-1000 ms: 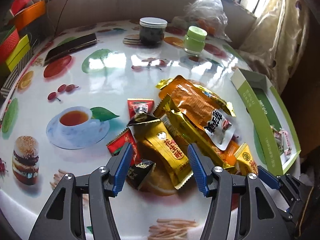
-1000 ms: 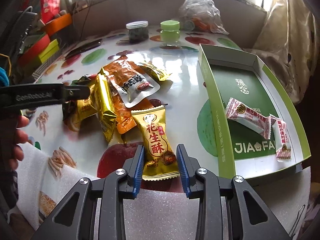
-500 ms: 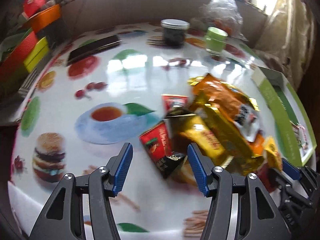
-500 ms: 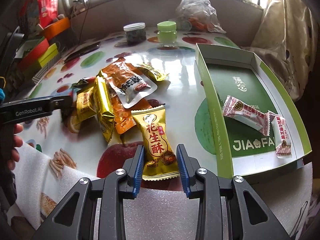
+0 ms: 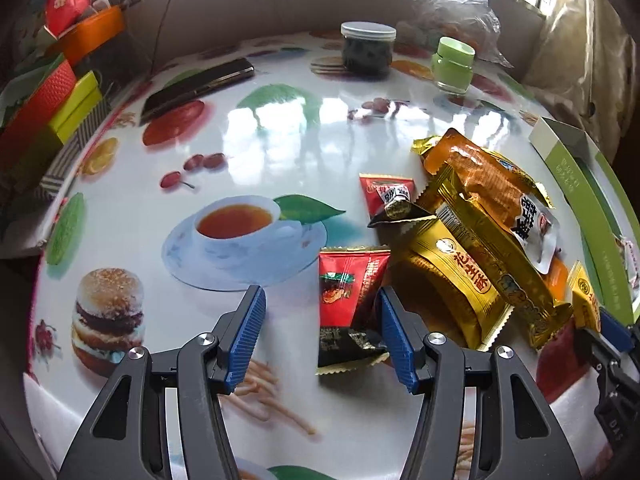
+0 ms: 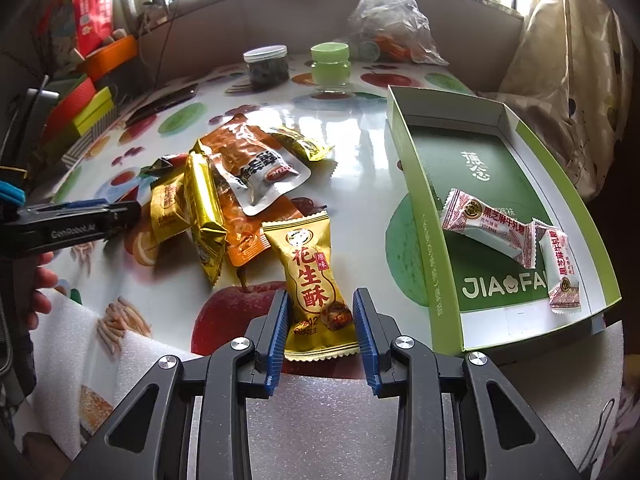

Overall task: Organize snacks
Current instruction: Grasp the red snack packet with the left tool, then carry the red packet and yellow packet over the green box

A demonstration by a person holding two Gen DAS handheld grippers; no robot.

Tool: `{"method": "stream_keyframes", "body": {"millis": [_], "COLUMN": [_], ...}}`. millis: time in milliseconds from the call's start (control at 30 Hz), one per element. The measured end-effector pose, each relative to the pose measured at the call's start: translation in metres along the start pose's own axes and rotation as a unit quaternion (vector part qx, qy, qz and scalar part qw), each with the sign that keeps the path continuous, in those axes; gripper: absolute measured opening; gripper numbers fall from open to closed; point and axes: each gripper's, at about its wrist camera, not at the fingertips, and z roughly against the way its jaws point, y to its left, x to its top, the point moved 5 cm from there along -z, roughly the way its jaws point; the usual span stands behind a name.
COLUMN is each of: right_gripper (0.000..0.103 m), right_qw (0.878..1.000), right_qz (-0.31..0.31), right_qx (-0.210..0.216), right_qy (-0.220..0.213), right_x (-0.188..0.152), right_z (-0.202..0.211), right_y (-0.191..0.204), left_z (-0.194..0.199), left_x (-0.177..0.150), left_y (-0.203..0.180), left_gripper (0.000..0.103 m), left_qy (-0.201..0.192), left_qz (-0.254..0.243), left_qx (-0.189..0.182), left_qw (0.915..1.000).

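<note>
Left gripper [image 5: 320,338] jaws apart over glossy fruit-print table [image 5: 280,128]; red-and-black foil snack packet [image 5: 350,308] lies between them, nearer right finger.

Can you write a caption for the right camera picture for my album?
Right tool straddles a yellow peanut candy beside the green box.

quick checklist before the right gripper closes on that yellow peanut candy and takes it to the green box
1. Right gripper open wide enough: ok, a blue pad stands on each side of the yellow peanut candy.
2. Candy centred between the pads: ok, its lower end lies in the gap.
3. Candy free of the snack pile: cannot tell, its top corner meets the orange packet.
4. Green box has room: ok, only two white candies lie in it.
5. Left gripper out of the way: ok, open over the red packet, off to the left of the pile.
</note>
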Motion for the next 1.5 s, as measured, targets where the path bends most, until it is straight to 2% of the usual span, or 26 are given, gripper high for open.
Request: {"method": "stream_keyframes", "body": {"millis": [233, 267, 367, 467, 600, 1100, 1500], "right_gripper": [0.031, 0.031, 0.030, 0.029, 0.029, 0.028, 0.028], "right_qw": [1.000, 1.000, 1.000, 1.000, 1.000, 0.999, 0.997], "right_qz": [-0.002, -0.002, -0.004, -0.006, -0.008, -0.010, -0.017], "right_qx": [-0.004, -0.005, -0.007, -0.008, -0.010, -0.015, -0.027], "right_qy": [0.000, 0.000, -0.001, -0.002, -0.008, -0.042, -0.072], "right_x": [0.000, 0.000, 0.000, 0.000, 0.000, 0.009, 0.018], "right_z": [0.000, 0.000, 0.000, 0.001, 0.005, 0.030, 0.055], "right_y": [-0.001, -0.001, -0.001, -0.001, -0.001, 0.003, -0.005], "left_z": [-0.001, -0.001, 0.001, 0.003, 0.006, 0.047, 0.078], "left_x": [0.001, 0.001, 0.001, 0.001, -0.001, 0.004, 0.011], "left_y": [0.000, 0.001, 0.001, 0.002, 0.001, -0.020, -0.057], "left_gripper": [0.058, 0.056, 0.039, 0.029, 0.026, 0.026, 0.026], "left_qy": [-0.002, -0.003, -0.005, -0.004, -0.006, -0.045, -0.077], "left_qz": [0.000, 0.001, 0.002, 0.004, 0.004, -0.017, -0.054], "left_qx": [-0.007, -0.007, -0.007, -0.014, -0.019, -0.055, -0.087], "left_qw": [1.0000, 1.0000, 1.0000, 0.9999, 0.9998, 0.9973, 0.9918]}}
